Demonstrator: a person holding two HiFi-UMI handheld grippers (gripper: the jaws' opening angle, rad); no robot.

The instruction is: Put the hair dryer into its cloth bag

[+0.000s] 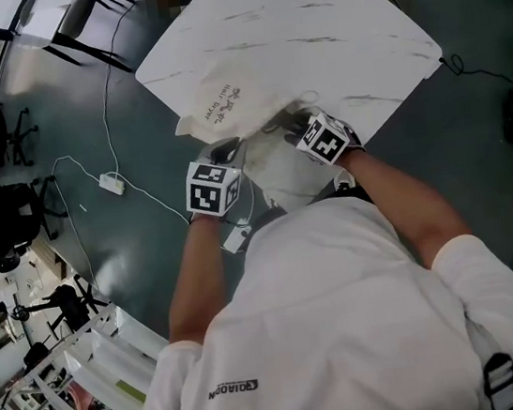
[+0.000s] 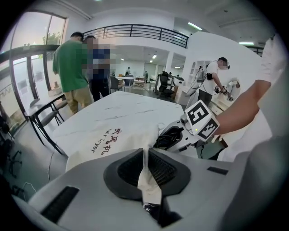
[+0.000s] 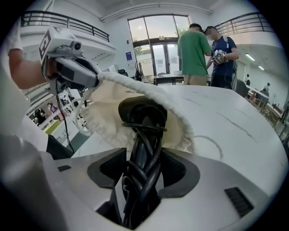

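Hair dryer [image 3: 142,113] tight in R tongs [image 3: 142,168]; bag rim [image 2: 148,182] tight in L tongs [image 2: 145,164].

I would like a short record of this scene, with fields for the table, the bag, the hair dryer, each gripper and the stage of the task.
table: white, marble pattern
cloth bag: cream, printed, lying on the table, mouth pulled open
hair dryer: black, cable wound around it, front end at the bag's mouth
left gripper: shut on the edge of the cloth bag
right gripper: shut on the hair dryer and its cable
stage: hair dryer not yet fully inside the cloth bag
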